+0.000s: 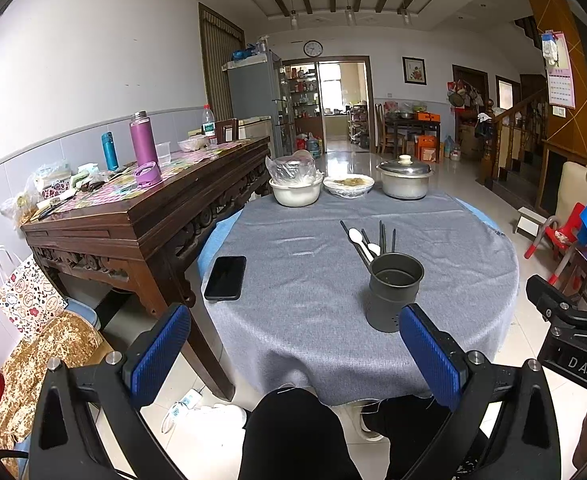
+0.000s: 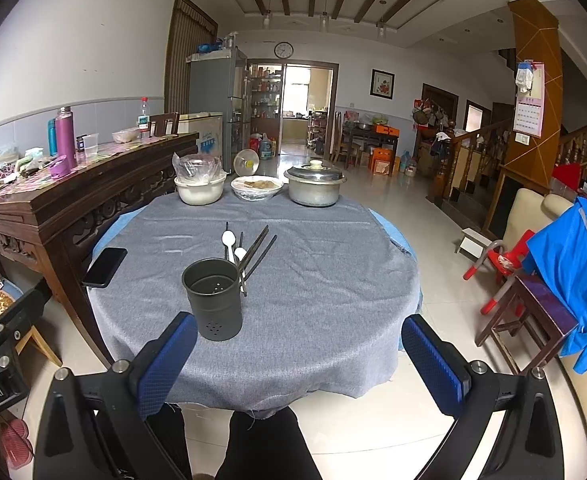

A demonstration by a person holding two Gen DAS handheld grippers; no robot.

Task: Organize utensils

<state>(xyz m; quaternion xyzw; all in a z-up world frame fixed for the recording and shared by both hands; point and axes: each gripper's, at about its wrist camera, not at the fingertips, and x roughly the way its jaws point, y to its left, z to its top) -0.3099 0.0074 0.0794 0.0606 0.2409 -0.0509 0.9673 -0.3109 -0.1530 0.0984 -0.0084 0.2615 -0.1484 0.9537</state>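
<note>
Both the left gripper and right gripper hang wide open, nothing picked yet, holder apparently empty mid-table, spoons and chopsticks lying just beyond it—next, reach far for one.

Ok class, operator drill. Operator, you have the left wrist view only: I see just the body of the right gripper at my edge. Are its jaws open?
Observer: Yes. The right gripper has its jaws wide apart, with nothing between them.
Operator: I can't see the bottom of the dark cup. Is anything in it?
Observer: No. The right wrist view looks down into the cup and shows only a bare floor with small holes.
Operator: Is there anything on the ground on my left that I'm missing?
Observer: A pair of pink slippers lies on the tiles there.
</note>
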